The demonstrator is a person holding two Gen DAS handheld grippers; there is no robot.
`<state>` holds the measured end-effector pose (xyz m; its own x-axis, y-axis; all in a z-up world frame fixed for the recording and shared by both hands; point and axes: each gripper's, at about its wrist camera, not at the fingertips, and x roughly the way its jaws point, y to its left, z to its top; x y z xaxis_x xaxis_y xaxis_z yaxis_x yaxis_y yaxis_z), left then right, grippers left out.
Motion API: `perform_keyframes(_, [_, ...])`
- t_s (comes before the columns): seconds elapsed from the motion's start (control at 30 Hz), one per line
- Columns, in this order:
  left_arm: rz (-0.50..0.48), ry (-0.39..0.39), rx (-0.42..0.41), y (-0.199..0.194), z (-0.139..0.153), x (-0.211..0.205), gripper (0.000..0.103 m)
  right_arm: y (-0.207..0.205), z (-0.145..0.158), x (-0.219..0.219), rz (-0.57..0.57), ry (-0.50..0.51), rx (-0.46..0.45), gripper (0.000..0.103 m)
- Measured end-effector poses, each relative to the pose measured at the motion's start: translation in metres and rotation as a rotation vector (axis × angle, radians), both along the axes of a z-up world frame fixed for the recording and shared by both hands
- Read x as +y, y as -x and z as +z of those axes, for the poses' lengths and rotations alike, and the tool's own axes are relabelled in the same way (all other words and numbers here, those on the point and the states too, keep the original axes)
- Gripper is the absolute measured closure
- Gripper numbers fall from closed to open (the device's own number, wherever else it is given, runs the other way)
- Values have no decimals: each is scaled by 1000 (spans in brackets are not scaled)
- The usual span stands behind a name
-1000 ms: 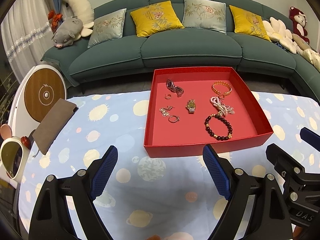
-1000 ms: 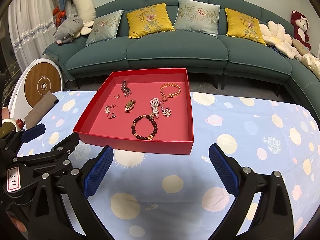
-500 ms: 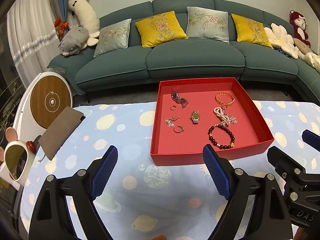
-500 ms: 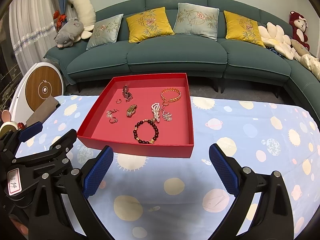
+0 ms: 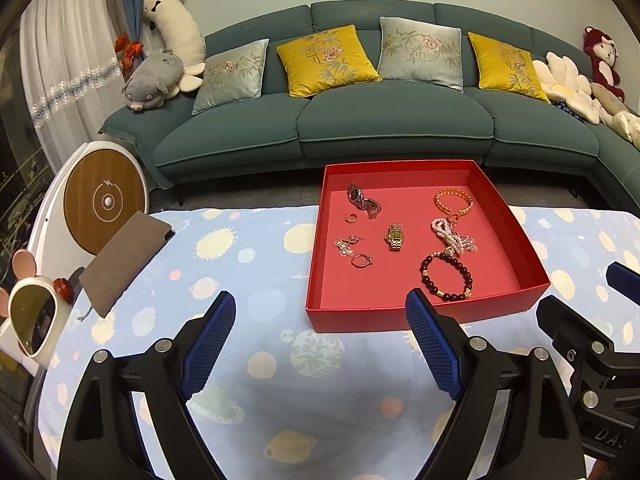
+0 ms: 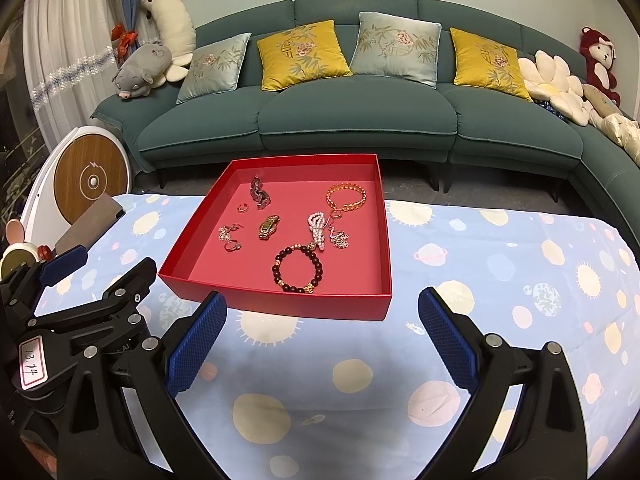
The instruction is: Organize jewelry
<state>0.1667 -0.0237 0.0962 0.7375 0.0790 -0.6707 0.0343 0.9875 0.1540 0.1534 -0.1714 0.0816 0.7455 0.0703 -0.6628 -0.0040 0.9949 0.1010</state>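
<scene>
A shallow red tray (image 5: pixel 424 314) (image 6: pixel 280 304) lies on the planet-print cloth and holds several pieces of jewelry. In it are a dark bead bracelet (image 5: pixel 446 276) (image 6: pixel 298 272), a gold chain bracelet (image 5: pixel 454 200) (image 6: pixel 346 196), a pearl strand (image 5: pixel 448 234) (image 6: pixel 317 228), a gold watch (image 5: pixel 395 237) (image 6: pixel 269 227), a silver watch (image 5: pixel 363 201) (image 6: pixel 259 193), rings and earrings. My left gripper (image 5: pixel 320 340) is open and empty, in front of the tray's near wall. My right gripper (image 6: pixel 324 336) is open and empty, also before the tray.
A brown pouch (image 5: pixel 126 254) lies at the table's left edge beside a small mirror (image 5: pixel 30 320) and a round white-and-wood stand (image 5: pixel 102 200). A green sofa (image 5: pixel 360 120) with cushions stands beyond the table. Each gripper shows in the other's view.
Both grippers have pulled back and risen a little from the tray, which now looks farther off. Both stay open and empty. The jewelry has not moved.
</scene>
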Motion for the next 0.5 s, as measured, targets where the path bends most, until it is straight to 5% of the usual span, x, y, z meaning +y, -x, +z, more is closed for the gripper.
perform_keyframes(0.5, [4,12,9,-2,-2,2,19,1,-1,2,-3,-2,-3,9])
